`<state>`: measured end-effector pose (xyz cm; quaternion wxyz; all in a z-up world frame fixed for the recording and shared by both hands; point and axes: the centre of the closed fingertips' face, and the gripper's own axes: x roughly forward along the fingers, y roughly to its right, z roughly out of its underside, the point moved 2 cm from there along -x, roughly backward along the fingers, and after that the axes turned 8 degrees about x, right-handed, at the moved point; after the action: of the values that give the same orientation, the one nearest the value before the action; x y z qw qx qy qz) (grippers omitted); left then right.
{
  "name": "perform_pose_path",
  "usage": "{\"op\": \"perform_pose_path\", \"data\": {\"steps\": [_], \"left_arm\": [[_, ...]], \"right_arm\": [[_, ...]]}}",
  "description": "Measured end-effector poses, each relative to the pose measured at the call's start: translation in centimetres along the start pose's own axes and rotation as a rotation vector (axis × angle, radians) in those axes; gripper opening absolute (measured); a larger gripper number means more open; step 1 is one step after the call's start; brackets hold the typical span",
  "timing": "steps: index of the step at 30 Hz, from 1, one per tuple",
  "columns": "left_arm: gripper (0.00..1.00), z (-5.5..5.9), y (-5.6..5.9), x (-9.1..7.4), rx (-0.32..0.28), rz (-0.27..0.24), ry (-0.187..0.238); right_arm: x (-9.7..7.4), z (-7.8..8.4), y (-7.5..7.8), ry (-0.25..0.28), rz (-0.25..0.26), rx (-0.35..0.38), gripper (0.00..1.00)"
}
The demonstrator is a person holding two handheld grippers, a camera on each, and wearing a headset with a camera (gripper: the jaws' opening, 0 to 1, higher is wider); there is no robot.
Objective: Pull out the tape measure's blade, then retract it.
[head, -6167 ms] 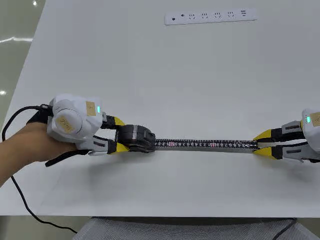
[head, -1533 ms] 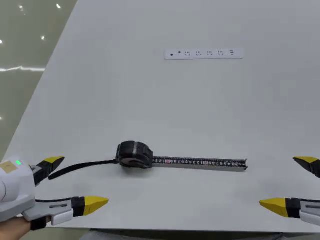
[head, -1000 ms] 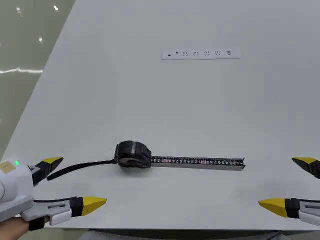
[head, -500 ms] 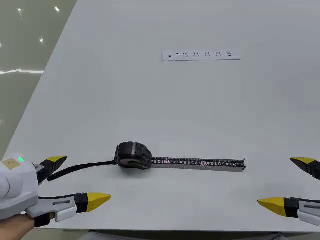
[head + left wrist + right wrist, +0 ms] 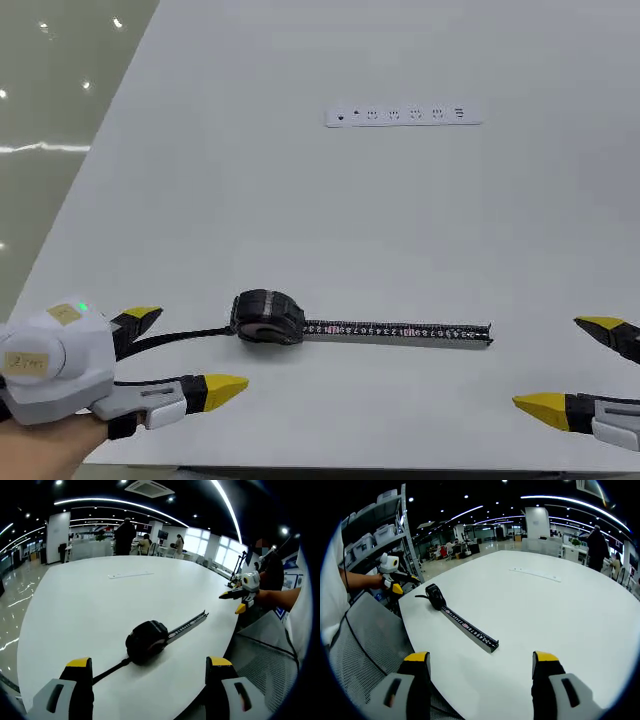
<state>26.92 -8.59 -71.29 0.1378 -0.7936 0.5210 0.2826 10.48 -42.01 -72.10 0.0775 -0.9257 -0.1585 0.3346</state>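
Wide open, empty: left gripper (image 5: pixel 190 349), right gripper (image 5: pixel 564 362) — tape measure (image 5: pixel 267 317) probably hefty, rigid — pinch its springy blade (image 5: pixel 400 331) at the tip

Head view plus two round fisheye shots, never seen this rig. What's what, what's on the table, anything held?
No robot here: a person holds a hand tool with two yellow-tipped jaws in each hand, the left tongs and the right tongs. The head view comes from a headset camera looking down at the white table. Each round picture comes from a camera riding on one of the tongs, looking out between its own jaws. On the table lies a black tape measure case with its dark marked blade pulled out flat and a black strap trailing toward the left tongs. A white power strip lies farther back. Both tongs are open and hold nothing.
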Motion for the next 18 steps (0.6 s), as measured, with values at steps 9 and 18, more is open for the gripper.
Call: {"op": "perform_pose_path", "data": {"steps": [9, 18], "left_arm": [[0.88, -0.2, 0.4, 0.7, 0.006, 0.012, -0.033], [0.84, -0.6, 1.1, 1.7, -0.004, 0.020, -0.060]], "right_arm": [[-0.1, -0.1, 0.1, 0.000, -0.007, -0.004, 0.81], [-0.1, -0.1, 0.1, 0.007, -0.015, 0.006, 0.80]]}}
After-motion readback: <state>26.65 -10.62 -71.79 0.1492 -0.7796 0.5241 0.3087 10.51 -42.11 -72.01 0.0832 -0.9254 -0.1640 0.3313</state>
